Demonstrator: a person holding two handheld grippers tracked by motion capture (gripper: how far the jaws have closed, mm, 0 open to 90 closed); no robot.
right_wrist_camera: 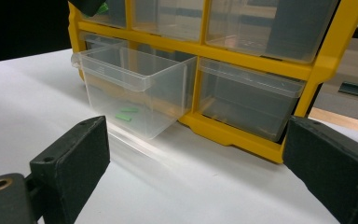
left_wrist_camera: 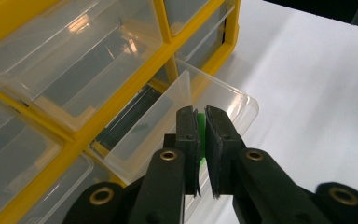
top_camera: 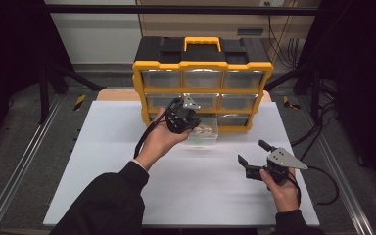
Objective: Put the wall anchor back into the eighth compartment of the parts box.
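**Green piece pinched over the pulled-out drawer**

We see the left gripper (top_camera: 188, 116) held above the open clear drawer (top_camera: 203, 133), its jaws clamped together on a small green piece (left_wrist_camera: 200, 135) that shows as a thin sliver between the pads. The drawer is pulled out of the bottom row of the yellow organizer (top_camera: 203, 83), and its front lip juts over the white table (top_camera: 127, 147). In the right gripper view we find two more green pieces (right_wrist_camera: 126, 114) lying on the drawer's floor, near its front wall.

The right gripper (top_camera: 255, 157) rests well apart on our right of the table, its jaws spread wide with nothing between them. Between it and the drawer we see only bare tabletop. The organizer's other clear drawers sit pushed in around the open one, and the drawer's tall clear walls stand close beside the left gripper's jaws. A black-and-yellow carry handle (top_camera: 202, 44) tops the organizer.
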